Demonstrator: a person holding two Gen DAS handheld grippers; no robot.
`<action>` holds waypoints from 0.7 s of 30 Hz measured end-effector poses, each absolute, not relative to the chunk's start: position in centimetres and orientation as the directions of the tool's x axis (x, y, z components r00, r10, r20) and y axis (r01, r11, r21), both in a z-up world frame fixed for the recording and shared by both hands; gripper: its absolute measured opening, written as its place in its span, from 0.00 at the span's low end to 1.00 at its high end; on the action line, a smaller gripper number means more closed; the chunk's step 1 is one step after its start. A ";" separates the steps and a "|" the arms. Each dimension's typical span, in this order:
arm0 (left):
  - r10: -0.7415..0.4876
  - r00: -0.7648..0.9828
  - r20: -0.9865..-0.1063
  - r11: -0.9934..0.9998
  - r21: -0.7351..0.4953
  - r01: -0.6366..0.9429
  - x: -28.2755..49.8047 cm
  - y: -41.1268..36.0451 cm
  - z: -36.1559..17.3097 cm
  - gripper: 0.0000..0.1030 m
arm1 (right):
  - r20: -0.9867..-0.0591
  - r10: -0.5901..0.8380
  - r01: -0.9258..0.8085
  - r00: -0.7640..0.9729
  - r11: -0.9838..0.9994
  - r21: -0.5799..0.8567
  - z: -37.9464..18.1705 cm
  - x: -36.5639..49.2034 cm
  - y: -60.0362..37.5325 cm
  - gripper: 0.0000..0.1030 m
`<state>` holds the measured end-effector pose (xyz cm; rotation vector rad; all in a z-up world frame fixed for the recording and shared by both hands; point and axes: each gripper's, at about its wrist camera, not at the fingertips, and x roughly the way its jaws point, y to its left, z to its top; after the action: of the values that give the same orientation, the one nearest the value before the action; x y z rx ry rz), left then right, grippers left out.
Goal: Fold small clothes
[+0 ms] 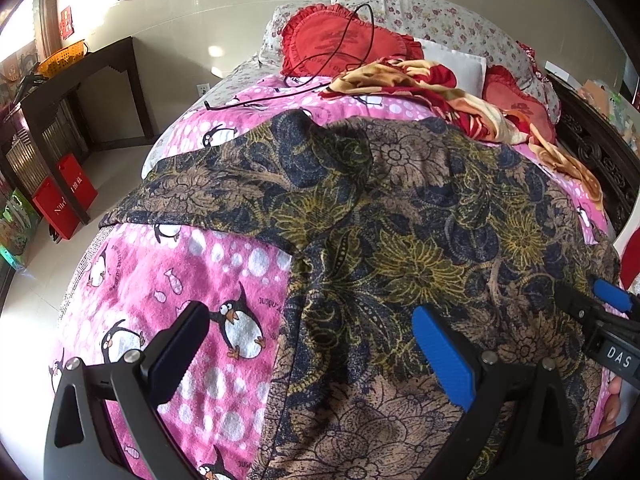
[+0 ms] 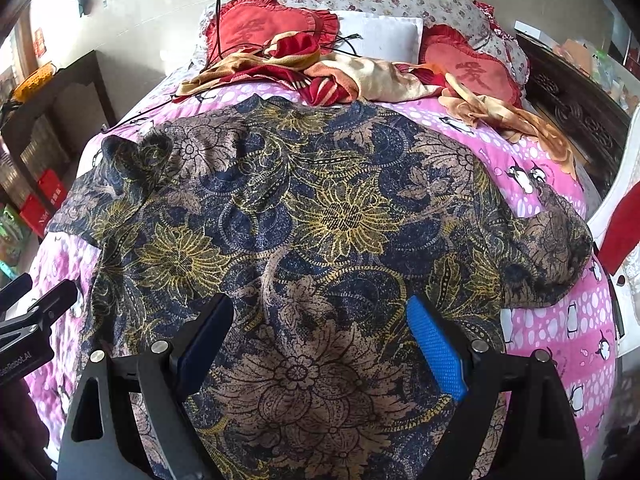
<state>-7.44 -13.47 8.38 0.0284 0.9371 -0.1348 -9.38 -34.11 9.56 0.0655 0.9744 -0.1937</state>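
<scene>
Floral shirt spread flat on bed, unfolded; both jaws wide open, empty. You grab a sleeve next.

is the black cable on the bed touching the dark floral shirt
Apart. In the left wrist view the black cable ends on the pink penguin blanket, with a strip of bare blanket showing between it and the shirt's top edge.
</scene>
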 end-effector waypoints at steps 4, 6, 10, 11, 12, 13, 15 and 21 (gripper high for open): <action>-0.099 0.583 -0.807 0.992 -0.032 0.124 -7.3 -13.4 8.3 1.00 | -0.829 -0.133 0.187 0.544 0.982 -0.035 9.6 -9.1 -33.9 0.83; -0.097 0.583 -0.806 0.992 -0.029 0.124 -7.3 -13.4 8.3 1.00 | -0.830 -0.134 0.184 0.542 0.982 -0.038 9.4 -9.1 -33.8 0.83; -0.099 0.583 -0.806 0.992 -0.032 0.124 -7.3 -13.4 8.3 1.00 | -0.830 -0.134 0.186 0.541 0.982 -0.038 9.3 -9.0 -33.9 0.83; -0.100 0.584 -0.806 0.992 -0.032 0.125 -7.2 -13.4 8.3 1.00 | -0.830 -0.136 0.187 0.541 0.982 -0.039 9.3 -9.0 -33.9 0.83; -0.101 0.583 -0.806 0.991 -0.032 0.127 -7.2 -13.5 8.3 1.00 | -0.829 -0.138 0.188 0.542 0.981 -0.040 9.2 -9.0 -33.9 0.83; -0.101 0.583 -0.806 0.991 -0.031 0.128 -7.2 -13.5 8.3 1.00 | -0.829 -0.140 0.189 0.542 0.981 -0.042 9.2 -9.0 -34.0 0.83; -0.102 0.583 -0.806 0.991 -0.030 0.132 -7.2 -13.7 8.2 1.00 | -0.829 -0.143 0.192 0.541 0.980 -0.043 9.1 -9.1 -34.1 0.83; -0.101 0.579 -0.809 0.991 -0.029 0.132 -7.1 -13.8 8.2 1.00 | -0.831 -0.140 0.197 0.538 0.980 -0.038 8.9 -9.1 -34.4 0.83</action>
<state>-7.08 -13.83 8.15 0.0355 0.9430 -0.1358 -9.06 -34.38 8.90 0.0627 0.9827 -0.2008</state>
